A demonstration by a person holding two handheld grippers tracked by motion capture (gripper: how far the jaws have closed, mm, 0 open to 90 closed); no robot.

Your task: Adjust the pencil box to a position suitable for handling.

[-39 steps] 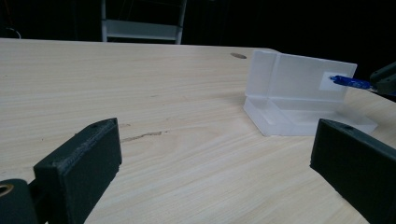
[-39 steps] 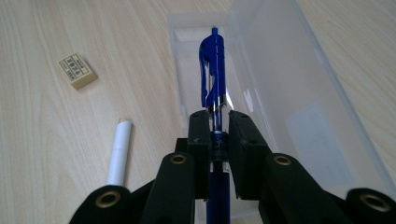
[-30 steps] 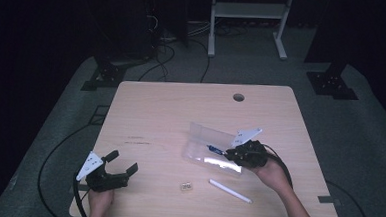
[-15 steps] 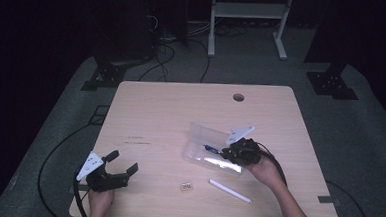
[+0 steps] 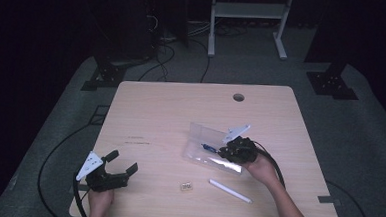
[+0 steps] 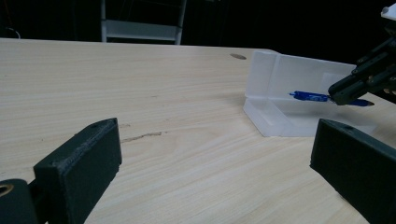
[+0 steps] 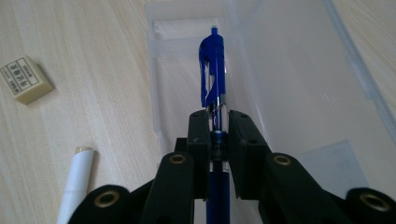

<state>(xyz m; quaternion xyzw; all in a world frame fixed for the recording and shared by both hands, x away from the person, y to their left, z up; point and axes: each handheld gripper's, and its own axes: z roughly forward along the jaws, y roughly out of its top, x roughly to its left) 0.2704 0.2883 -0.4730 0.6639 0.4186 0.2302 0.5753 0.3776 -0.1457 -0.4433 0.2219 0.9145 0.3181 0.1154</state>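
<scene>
A clear plastic case [image 5: 199,139] lies open on the wooden table, right of the middle. My right gripper [image 5: 223,151] is shut on a blue pen [image 5: 209,148] and holds it low over the case's tray. In the right gripper view the jaws [image 7: 217,119] pinch the pen [image 7: 214,70] at its barrel, clip end pointing forward into the case [image 7: 299,84]. In the left gripper view the pen [image 6: 310,97] sits just inside the case [image 6: 275,123]. My left gripper [image 5: 122,162] rests at the near left edge, open with nothing between its jaws [image 6: 217,140].
A small beige eraser [image 5: 186,187] lies on the table in front of the case, with a white stick-like pen [image 5: 230,190] to its right. Both lie beside the case in the right gripper view, the eraser [image 7: 25,79] and the stick [image 7: 77,182]. A cable hole [image 5: 238,97] is near the far edge.
My right gripper has shifted slightly left and down with the blue pen, bringing it lower over the case. The left gripper has stayed still.
</scene>
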